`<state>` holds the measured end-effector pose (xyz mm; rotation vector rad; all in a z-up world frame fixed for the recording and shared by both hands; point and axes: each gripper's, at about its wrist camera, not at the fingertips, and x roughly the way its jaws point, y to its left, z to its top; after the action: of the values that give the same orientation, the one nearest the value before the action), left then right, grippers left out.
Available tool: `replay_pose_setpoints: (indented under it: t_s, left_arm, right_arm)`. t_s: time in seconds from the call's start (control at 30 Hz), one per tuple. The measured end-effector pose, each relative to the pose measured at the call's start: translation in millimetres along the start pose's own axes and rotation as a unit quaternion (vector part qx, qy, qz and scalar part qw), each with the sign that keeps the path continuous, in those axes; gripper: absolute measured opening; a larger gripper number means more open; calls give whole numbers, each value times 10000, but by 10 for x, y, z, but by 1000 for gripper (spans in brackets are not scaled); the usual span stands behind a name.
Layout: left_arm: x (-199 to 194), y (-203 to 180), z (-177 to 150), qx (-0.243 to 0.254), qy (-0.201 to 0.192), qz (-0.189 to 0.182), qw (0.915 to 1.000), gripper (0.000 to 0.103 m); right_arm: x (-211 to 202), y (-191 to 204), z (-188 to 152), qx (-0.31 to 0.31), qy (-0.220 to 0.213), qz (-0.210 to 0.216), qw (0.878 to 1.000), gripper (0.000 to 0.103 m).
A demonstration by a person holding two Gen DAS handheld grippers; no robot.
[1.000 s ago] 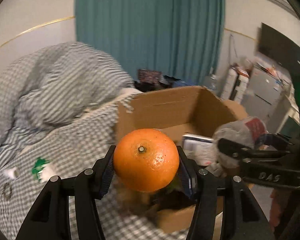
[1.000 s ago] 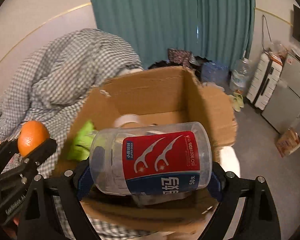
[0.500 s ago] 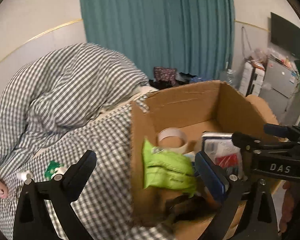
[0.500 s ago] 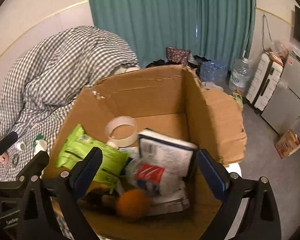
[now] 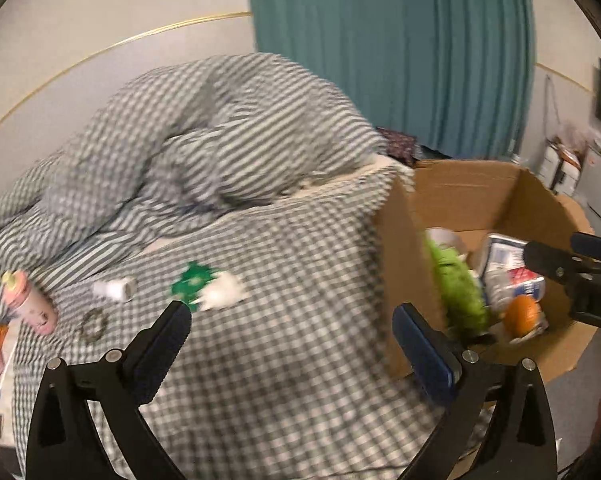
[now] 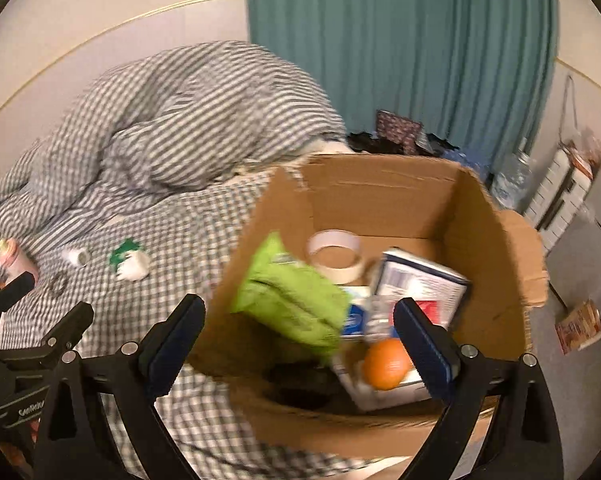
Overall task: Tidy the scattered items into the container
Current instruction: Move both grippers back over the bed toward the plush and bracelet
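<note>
The cardboard box stands at the bed's right edge and also shows in the left wrist view. Inside lie an orange, a green packet, a tape roll, a white-blue box and the floss jar. My left gripper is open and empty over the checked bedspread. My right gripper is open and empty at the box's near rim. On the bed lie a pink bottle, a small white tube, a ring and a green-white item.
A heaped checked duvet fills the back of the bed. A teal curtain hangs behind. White cabinets and a water bottle stand on the floor at the right.
Both grippers opened: the orange and the floss jar dropped into the box. Both views have since swung left toward the bed items.
</note>
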<state>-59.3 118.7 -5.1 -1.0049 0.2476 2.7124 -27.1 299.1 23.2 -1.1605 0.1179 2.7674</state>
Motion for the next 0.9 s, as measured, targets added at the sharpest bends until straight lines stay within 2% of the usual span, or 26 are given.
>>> replay_pose_setpoints:
  t_s: [0.3,0.57,0.77,0.9]
  left_arm:
    - [-208,1053,-426,-632,137,645,9958,103]
    - [-345,1889,-837,-1224,255,1210,9848,103]
    - [-289,2268,-1064,-1513,319,1374,9784,103]
    - [-121,2423,-1101,-1587,340,1357,9774,103]
  right_arm:
    - [-183,890,-188,-616,-21,606,9963,96]
    - [-238,1440,-401,-1012,60,945,9903,96]
    - [-145,1713,-500,-1287,186,1070,9857,96]
    - [14,1834,-484,-1369,282,1107,9840,96]
